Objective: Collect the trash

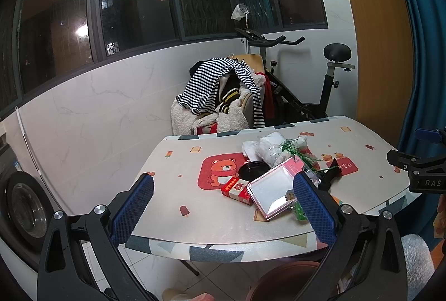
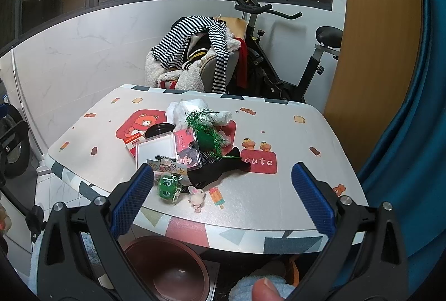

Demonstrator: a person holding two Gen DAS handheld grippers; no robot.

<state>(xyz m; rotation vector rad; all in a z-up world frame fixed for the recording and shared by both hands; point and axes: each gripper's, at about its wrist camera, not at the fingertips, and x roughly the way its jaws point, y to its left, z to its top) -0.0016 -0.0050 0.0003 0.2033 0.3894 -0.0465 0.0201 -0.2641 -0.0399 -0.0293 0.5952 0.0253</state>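
table (image 2: 292, 189): one, patterned top.

counts on the table, all in one heap about the middle, reaching toward the near edge:
- clear flat plastic case (image 2: 157, 152): one
- red printed box (image 1: 237, 189): one, toward the left edge of the heap
- black round lid (image 1: 253, 168): one
- green tinsel sprig (image 2: 205, 125): one
- crumpled white wrap (image 2: 192, 107): one bundle, far side; separate pieces cannot be told apart
- black fabric piece (image 2: 220, 171): one
- pink card pack (image 2: 184, 140): one
- green round toy (image 2: 168, 185): one, by the near edge
- small pink-white figure (image 2: 196, 198): one, just beside it

brown bin (image 2: 167, 270) under the near edge: one.
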